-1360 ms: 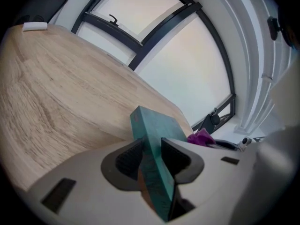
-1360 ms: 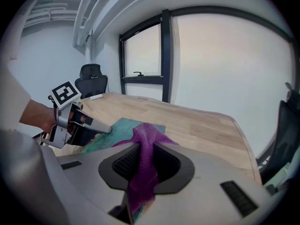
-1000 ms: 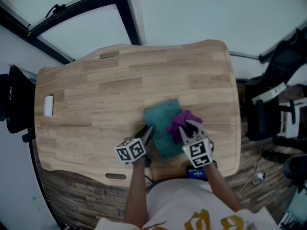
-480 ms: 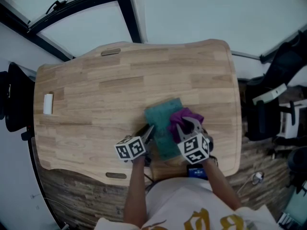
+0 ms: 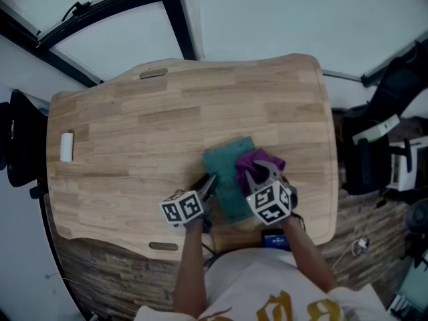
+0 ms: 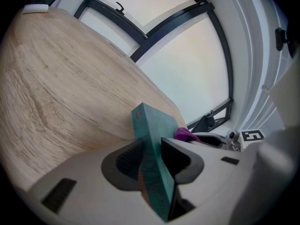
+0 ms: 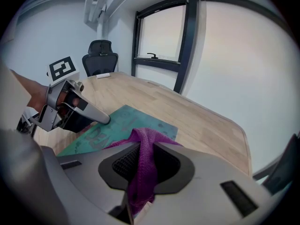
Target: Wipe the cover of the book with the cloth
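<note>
A teal book (image 5: 227, 179) lies flat on the wooden table (image 5: 134, 132), near its front edge. My left gripper (image 5: 207, 187) is shut on the book's left edge; in the left gripper view the book (image 6: 152, 153) stands edge-on between the jaws. A purple cloth (image 5: 253, 160) rests on the right part of the cover. My right gripper (image 5: 257, 172) is shut on it, and in the right gripper view the cloth (image 7: 143, 165) hangs pinched between the jaws over the book (image 7: 117, 125), with the left gripper (image 7: 105, 120) at the cover's left side.
A small white block (image 5: 67, 146) lies near the table's left edge. A black office chair (image 5: 17, 139) stands beyond that edge, and dark equipment (image 5: 381, 139) stands to the right of the table. Windows with black frames lie beyond the far edge.
My right gripper has slid the purple cloth a little leftward and nearer across the cover. The left gripper and the book have stayed put.
</note>
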Demonstrator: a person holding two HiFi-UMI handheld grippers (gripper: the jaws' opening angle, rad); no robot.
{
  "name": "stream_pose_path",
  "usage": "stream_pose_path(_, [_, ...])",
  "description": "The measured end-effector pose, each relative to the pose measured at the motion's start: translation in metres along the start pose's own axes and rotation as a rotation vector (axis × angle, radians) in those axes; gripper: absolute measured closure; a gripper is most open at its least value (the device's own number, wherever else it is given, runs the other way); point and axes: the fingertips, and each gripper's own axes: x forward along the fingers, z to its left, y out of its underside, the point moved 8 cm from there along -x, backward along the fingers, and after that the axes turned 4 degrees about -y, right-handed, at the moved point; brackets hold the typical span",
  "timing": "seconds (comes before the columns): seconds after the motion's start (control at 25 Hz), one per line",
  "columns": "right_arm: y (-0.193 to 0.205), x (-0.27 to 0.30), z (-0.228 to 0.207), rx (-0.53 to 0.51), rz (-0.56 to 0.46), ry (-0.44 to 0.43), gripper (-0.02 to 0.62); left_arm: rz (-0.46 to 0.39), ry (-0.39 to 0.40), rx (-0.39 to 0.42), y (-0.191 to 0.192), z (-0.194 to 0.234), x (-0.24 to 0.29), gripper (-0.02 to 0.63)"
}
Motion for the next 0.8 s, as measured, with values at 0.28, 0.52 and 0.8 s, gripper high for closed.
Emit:
stream_pose_path(0.28, [-0.006,0.008,-0.002,-0.016,0.022,-0.011,0.528,0.005,0.005,-0.004,0.0,0.001,0.0,0.482])
stream_pose_path(0.52, [-0.013,0.016,-0.006,-0.029,0.024,-0.017,0.528,0.008,0.005,-0.005,-0.001,0.001,0.0,0.482])
stream_pose_path(0.8, [-0.022,0.024,-0.016,-0.021,0.019,-0.028,0.528,0.014,0.013,-0.009,-0.001,-0.001,0.003,0.482])
